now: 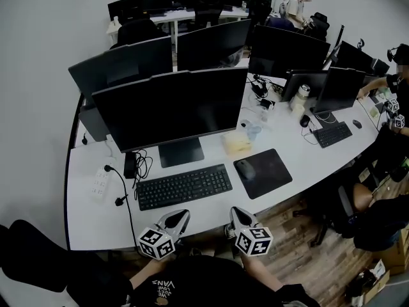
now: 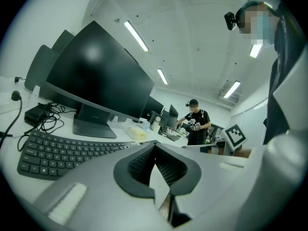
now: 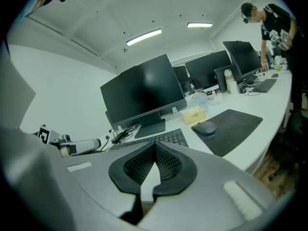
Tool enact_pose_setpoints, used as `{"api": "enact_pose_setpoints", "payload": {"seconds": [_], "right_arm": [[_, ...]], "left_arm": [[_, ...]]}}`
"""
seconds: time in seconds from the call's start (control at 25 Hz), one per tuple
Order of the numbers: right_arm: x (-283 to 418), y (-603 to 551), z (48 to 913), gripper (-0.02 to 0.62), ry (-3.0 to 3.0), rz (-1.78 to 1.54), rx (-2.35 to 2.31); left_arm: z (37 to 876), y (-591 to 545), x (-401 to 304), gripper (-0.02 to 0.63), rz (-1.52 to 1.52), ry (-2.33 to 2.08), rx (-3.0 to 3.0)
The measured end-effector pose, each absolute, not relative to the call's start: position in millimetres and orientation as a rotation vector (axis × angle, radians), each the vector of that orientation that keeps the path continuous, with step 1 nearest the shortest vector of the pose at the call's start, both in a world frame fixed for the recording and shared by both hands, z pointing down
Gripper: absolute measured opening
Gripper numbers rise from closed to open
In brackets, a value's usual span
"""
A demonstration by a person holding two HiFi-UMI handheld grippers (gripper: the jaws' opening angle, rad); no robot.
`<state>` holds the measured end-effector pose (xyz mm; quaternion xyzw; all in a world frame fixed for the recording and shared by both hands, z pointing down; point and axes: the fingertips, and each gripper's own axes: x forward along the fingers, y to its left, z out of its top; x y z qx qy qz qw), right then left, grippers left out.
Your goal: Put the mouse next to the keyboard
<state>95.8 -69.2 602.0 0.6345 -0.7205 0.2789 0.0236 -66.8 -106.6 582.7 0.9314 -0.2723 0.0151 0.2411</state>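
Observation:
A dark mouse [image 1: 247, 169] [image 3: 206, 127] lies on the left part of a black mouse pad [image 1: 268, 174] [image 3: 236, 121], to the right of the black keyboard [image 1: 184, 186] [image 2: 53, 153] [image 3: 166, 138]. The keyboard sits on the white desk [image 1: 211, 219] in front of a large monitor [image 1: 172, 107]. My left gripper [image 1: 181, 215] [image 2: 155, 148] hovers at the desk's front edge just below the keyboard, jaws shut and empty. My right gripper [image 1: 238, 213] [image 3: 155, 146] is beside it, below the pad's near left corner, also shut with nothing held.
A pale yellow box [image 1: 238, 142] [image 3: 194, 114] stands behind the pad. A white power strip [image 1: 100, 181] and a black adapter with cables [image 1: 130, 165] lie left of the monitor stand. More monitors fill the back. A person [image 1: 396, 75] works at the desk's far right.

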Motion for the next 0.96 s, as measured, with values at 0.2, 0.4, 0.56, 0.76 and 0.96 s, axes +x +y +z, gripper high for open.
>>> {"api": "enact_pose_setpoints", "payload": {"seconds": [0.2,0.4,0.56,0.76,0.96], "right_arm": [[96,-63,603,0.005,-2.228,0.852,1.954],[93,-58,601,0.005,-2.238,0.837,1.947],[93,-58,602,0.005,-2.245,0.828,1.937],[90,-58,598,0.005,-2.249,0.829,1.922],[88,-63,597,0.005,-2.260,0.816,1.914]], "left_arm": [[588,-98,-73,0.002,0.052,-0.770,2.534],[590,-91,-78,0.002,0.054,-0.781,2.533],[591,-90,-78,0.002,0.058,-0.784,2.535],[588,-86,-80,0.002,0.062,-0.785,2.533],[589,-90,-82,0.002,0.060,-0.788,2.531]]}}
